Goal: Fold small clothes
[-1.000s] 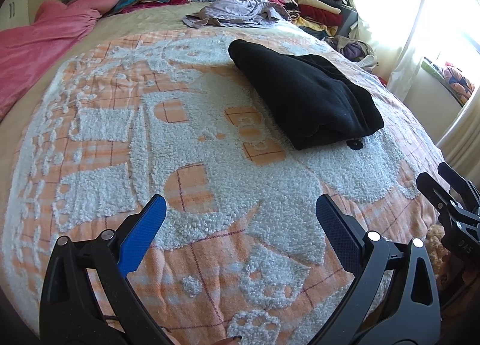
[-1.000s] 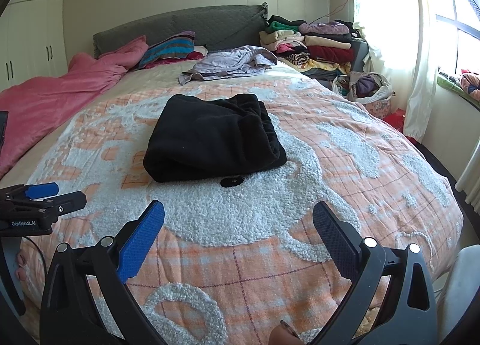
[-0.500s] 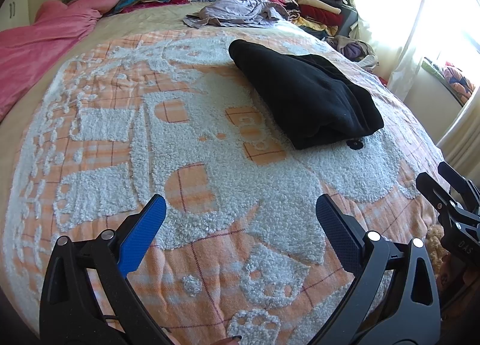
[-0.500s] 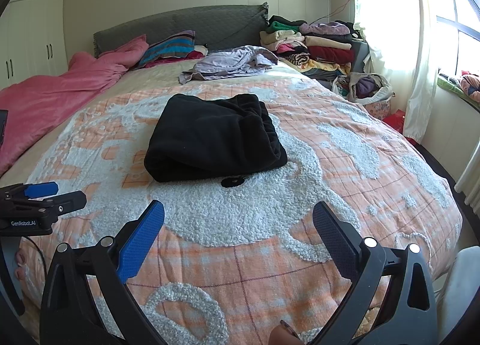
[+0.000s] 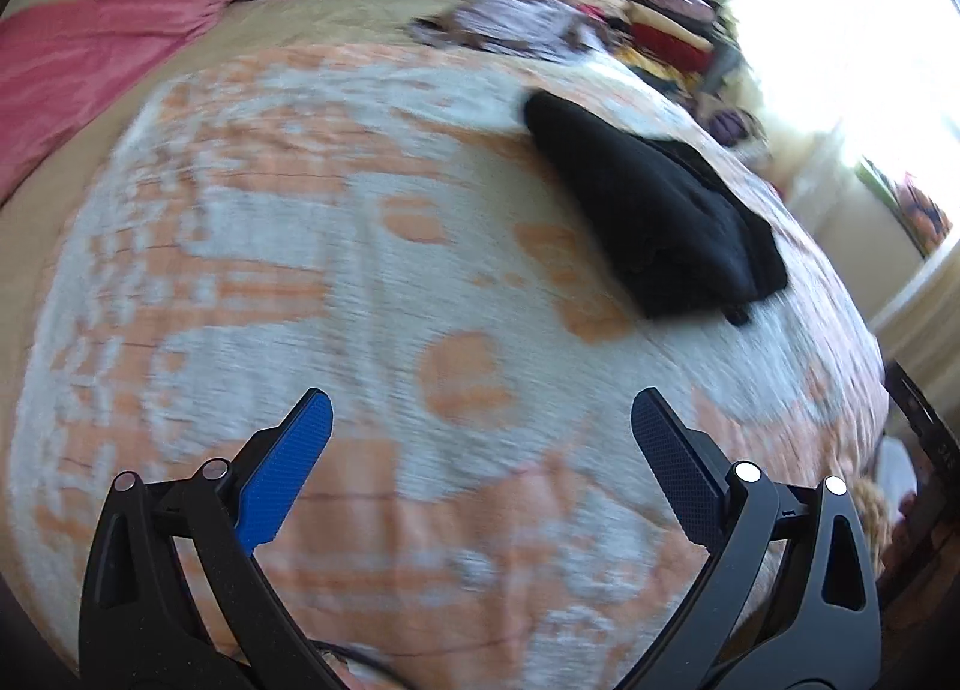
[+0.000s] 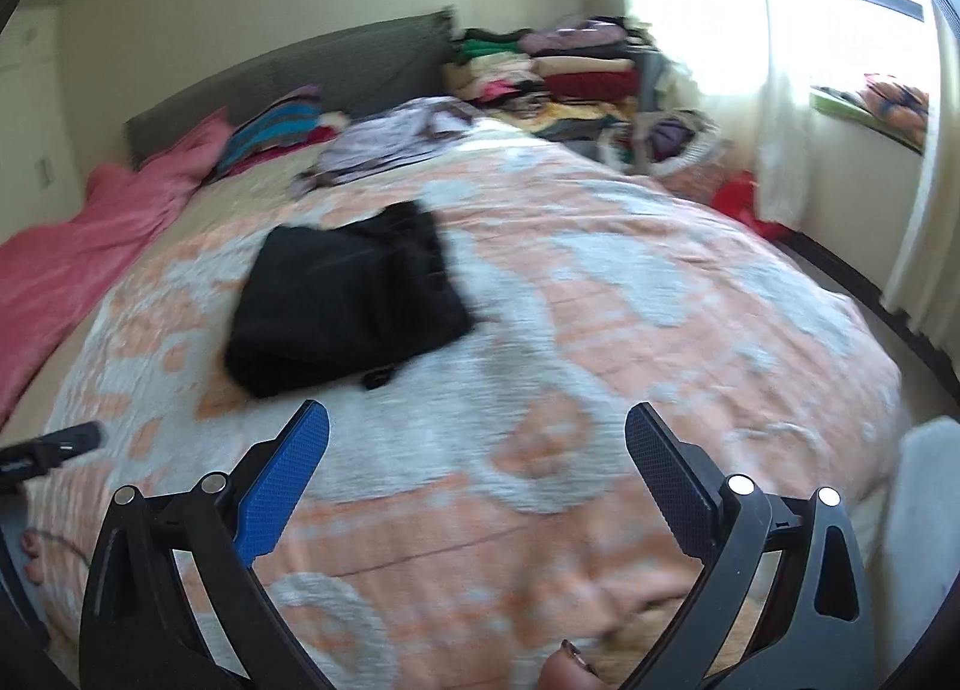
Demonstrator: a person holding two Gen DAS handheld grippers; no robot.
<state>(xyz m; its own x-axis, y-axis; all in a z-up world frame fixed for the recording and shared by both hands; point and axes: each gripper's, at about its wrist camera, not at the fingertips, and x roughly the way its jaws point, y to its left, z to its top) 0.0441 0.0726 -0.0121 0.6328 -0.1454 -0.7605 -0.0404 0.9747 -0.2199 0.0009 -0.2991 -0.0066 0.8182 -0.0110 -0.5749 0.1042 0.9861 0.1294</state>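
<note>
— Left wrist view first: what can you make out?

— Everything past my fingers is smeared with blur. At far left a pink blanket (image 5: 90, 60) runs off the frame. My left gripper (image 5: 480, 420) is spread wide with nothing between its blue pads, hovering over the orange-and-white bedspread (image 5: 360, 270). The folded black garment (image 5: 654, 222) lies right of centre on the bedspread, well apart from the fingers. A small dark bit sits just beside its near corner; I cannot tell what it is. At the right edge, a black part of my other gripper is cut off.

— And the right wrist view?

— Blurred too. At the left edge only a tip of my left gripper shows. My right gripper (image 6: 477, 420) is wide apart, empty, with the garment ahead and left of it. The clothes pile (image 6: 570, 72) by the headboard is too smeared to sort.
</note>
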